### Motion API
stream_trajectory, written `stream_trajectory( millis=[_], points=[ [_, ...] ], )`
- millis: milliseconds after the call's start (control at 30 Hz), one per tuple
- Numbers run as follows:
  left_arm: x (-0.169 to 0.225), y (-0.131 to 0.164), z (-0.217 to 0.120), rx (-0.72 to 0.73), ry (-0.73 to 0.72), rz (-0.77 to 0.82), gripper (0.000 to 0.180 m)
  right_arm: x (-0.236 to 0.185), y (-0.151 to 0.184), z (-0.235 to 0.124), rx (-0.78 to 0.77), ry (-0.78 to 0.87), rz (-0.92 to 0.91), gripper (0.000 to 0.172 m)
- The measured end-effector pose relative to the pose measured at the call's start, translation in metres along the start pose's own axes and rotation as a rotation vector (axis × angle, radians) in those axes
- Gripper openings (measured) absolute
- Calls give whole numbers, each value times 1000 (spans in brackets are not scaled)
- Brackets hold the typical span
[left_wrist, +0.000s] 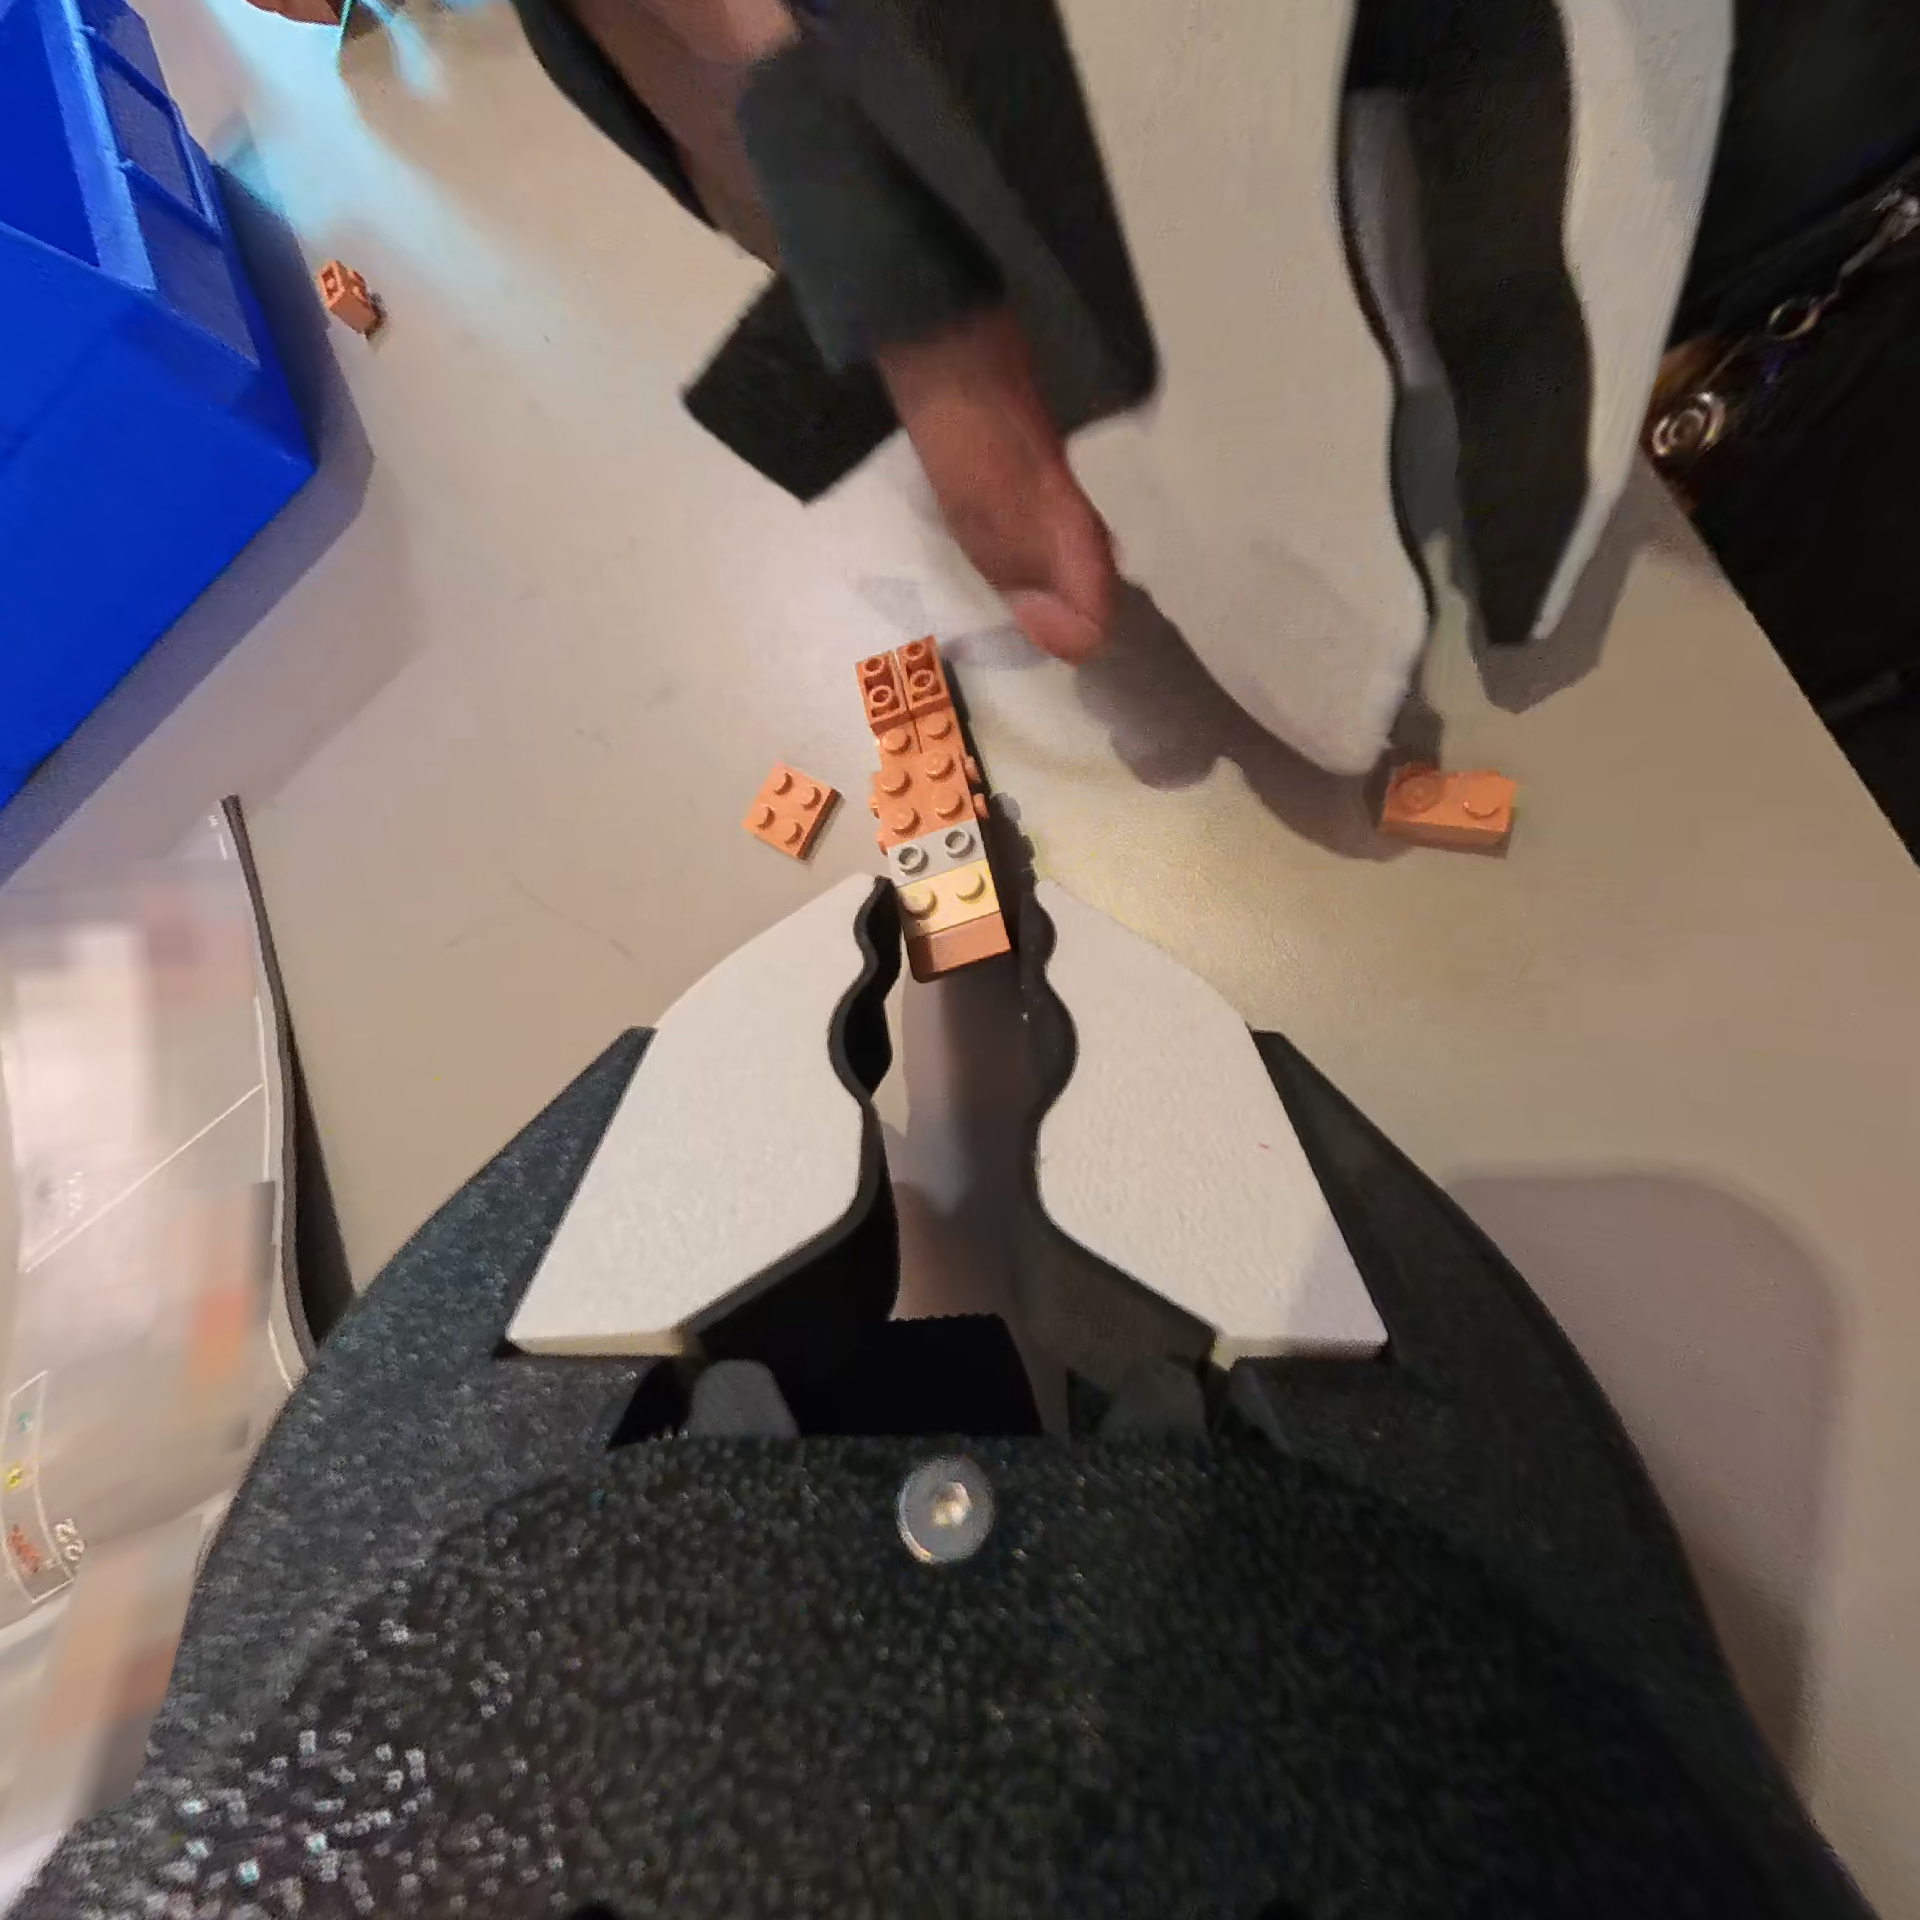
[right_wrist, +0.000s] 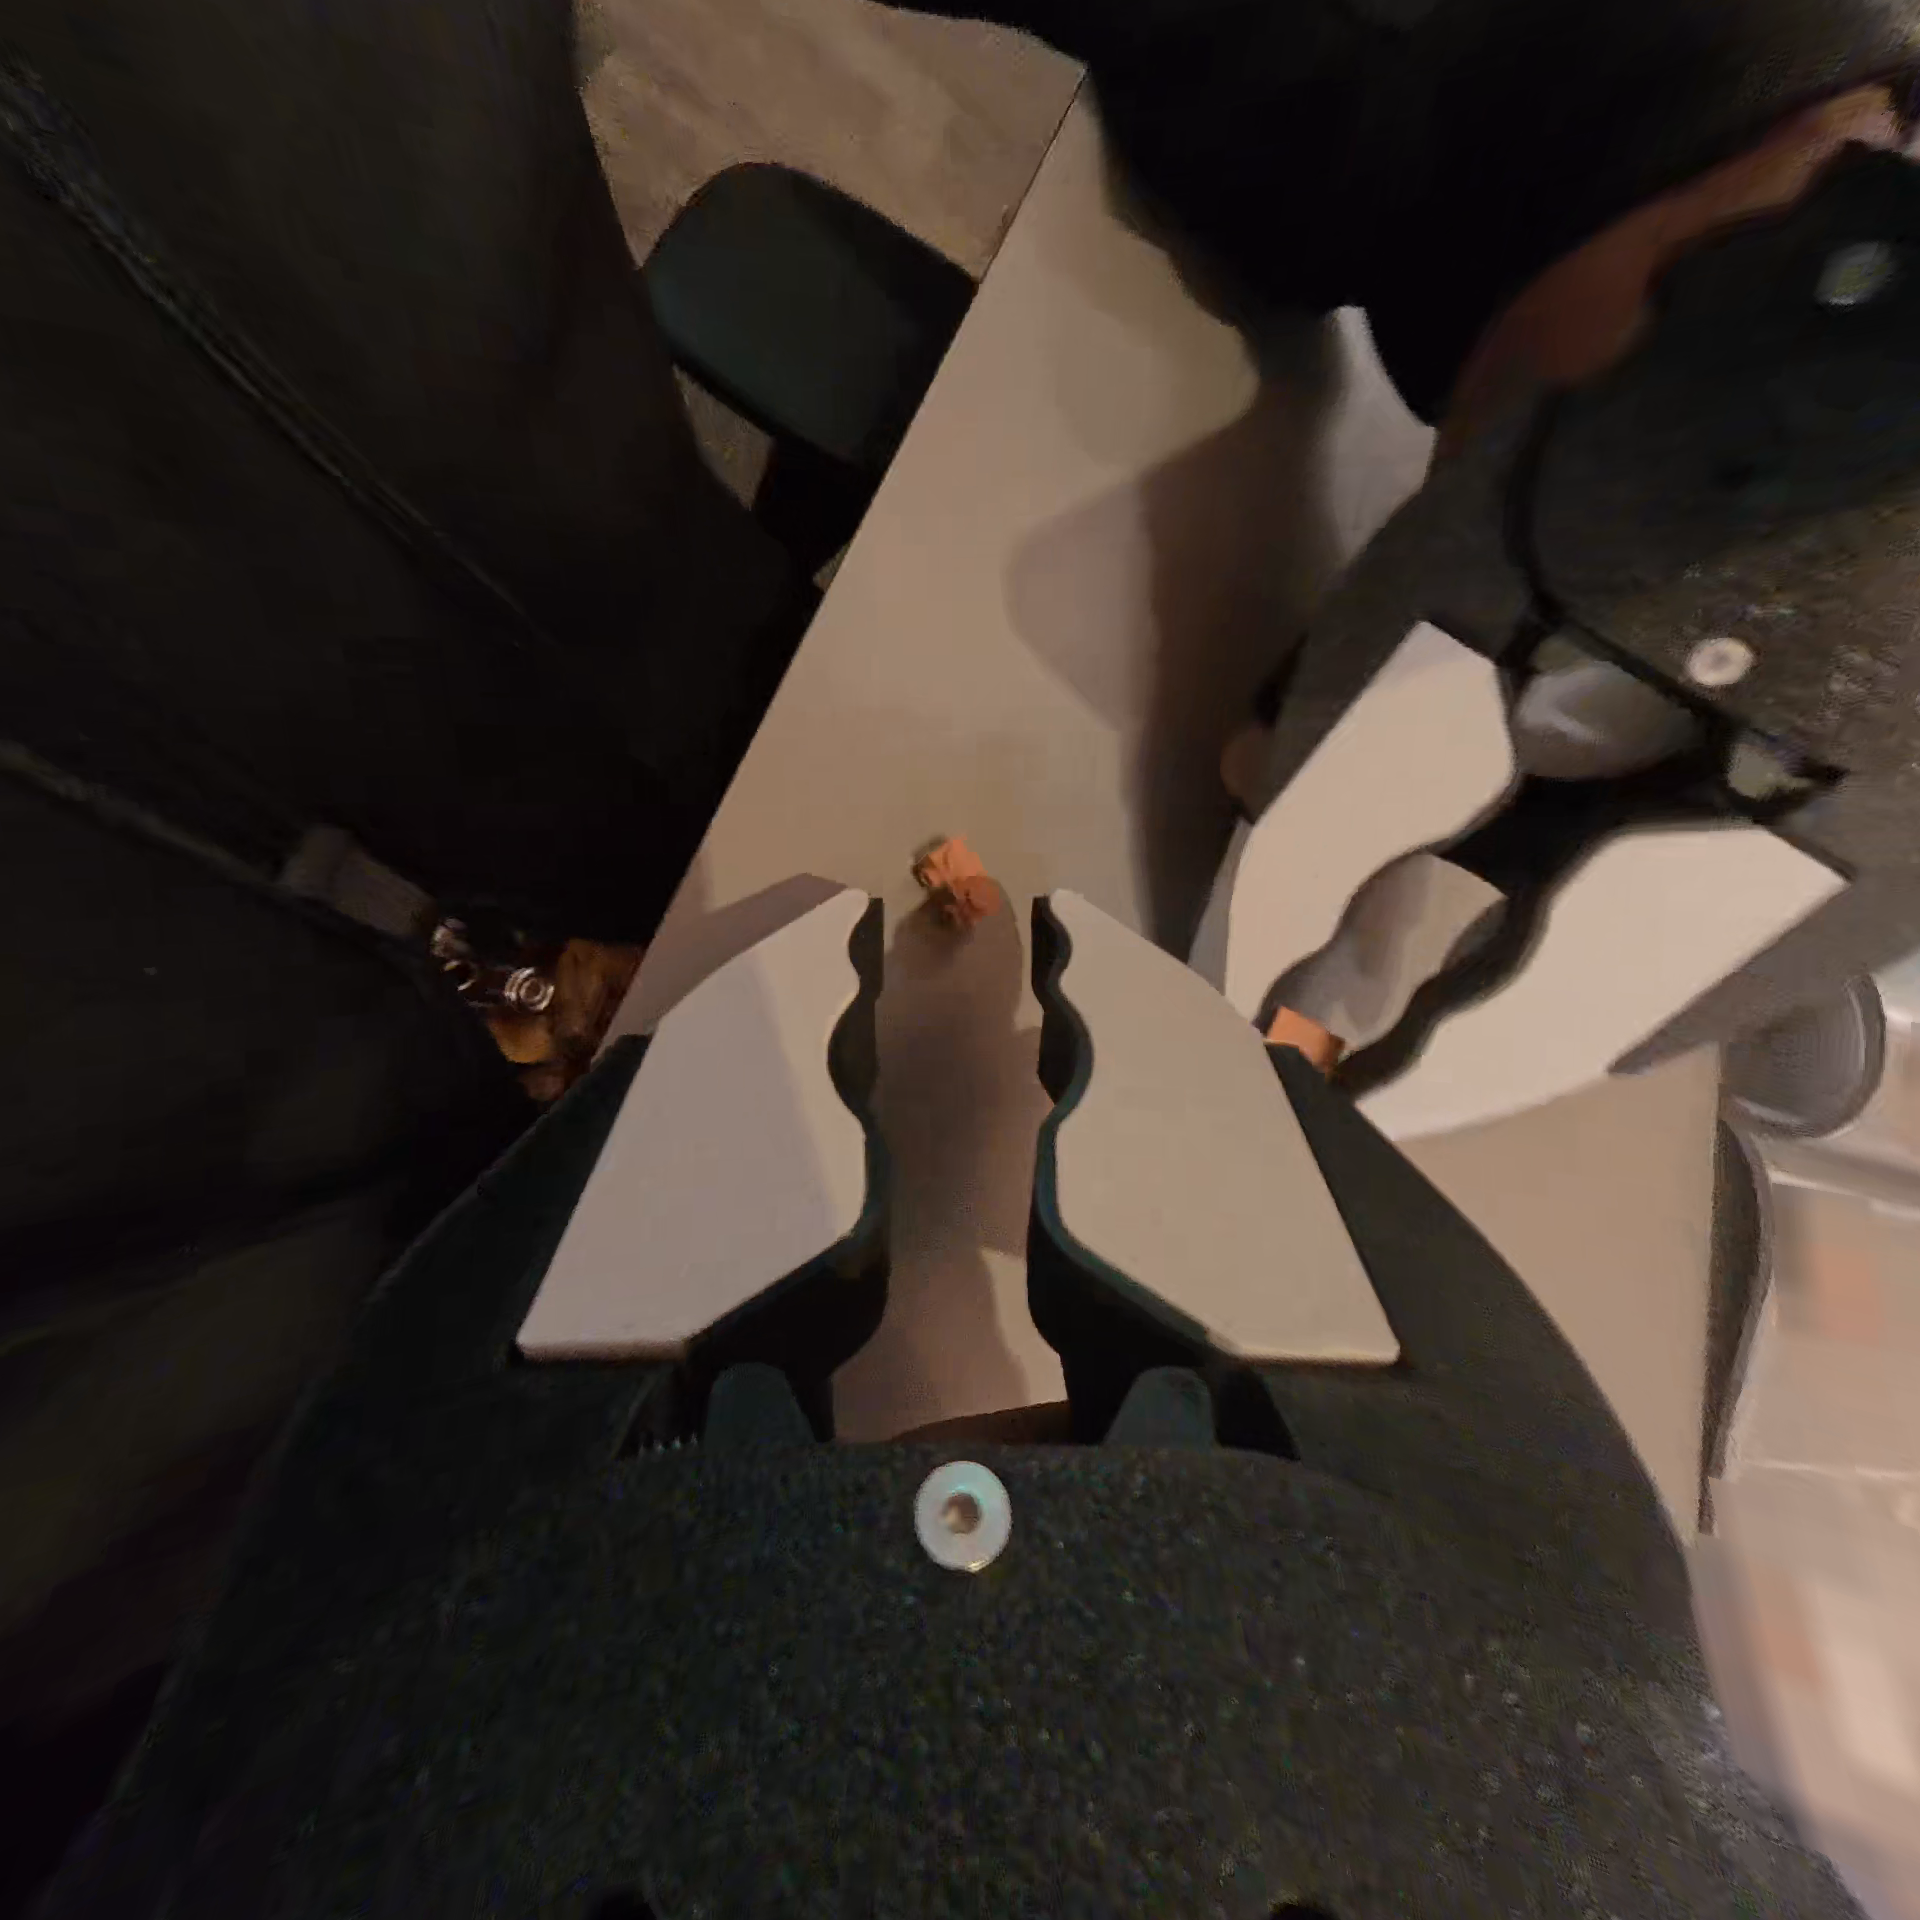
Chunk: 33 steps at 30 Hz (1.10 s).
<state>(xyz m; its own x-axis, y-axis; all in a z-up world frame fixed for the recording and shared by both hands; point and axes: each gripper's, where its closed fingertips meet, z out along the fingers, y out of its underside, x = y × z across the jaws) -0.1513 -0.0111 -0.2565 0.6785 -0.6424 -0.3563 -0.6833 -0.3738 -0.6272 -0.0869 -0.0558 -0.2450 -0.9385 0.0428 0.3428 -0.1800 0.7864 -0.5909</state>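
Left gripper (left_wrist: 961, 920): fingers narrow, clamped on stiff, light brick assembly (left_wrist: 930, 810) at near end; studded joints likely fragile. Right gripper (right_wrist: 956, 909): fingers apart, empty, small orange brick (right_wrist: 956, 883) just ahead.

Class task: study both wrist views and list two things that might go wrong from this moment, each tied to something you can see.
1. The brick assembly is gripped only at its near end by the left gripper, so it may pivot or snap apart.
2. The right gripper hangs open over a small orange brick near the table edge; a nudge might push it off.
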Motion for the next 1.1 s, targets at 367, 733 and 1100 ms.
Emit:
stream_trajectory(
  millis=[367,733,1100],
  points=[
    [5,3,-4,7,44,-67,21,4,3,20,-48,-58,139,11],
    [7,1,-1,17,93,-207,37,19,31,-27,1,195,371,10],
    [2,-6,14,-28,105,-386,29,31,52,-51,-27,303,459,10]
  ],
)
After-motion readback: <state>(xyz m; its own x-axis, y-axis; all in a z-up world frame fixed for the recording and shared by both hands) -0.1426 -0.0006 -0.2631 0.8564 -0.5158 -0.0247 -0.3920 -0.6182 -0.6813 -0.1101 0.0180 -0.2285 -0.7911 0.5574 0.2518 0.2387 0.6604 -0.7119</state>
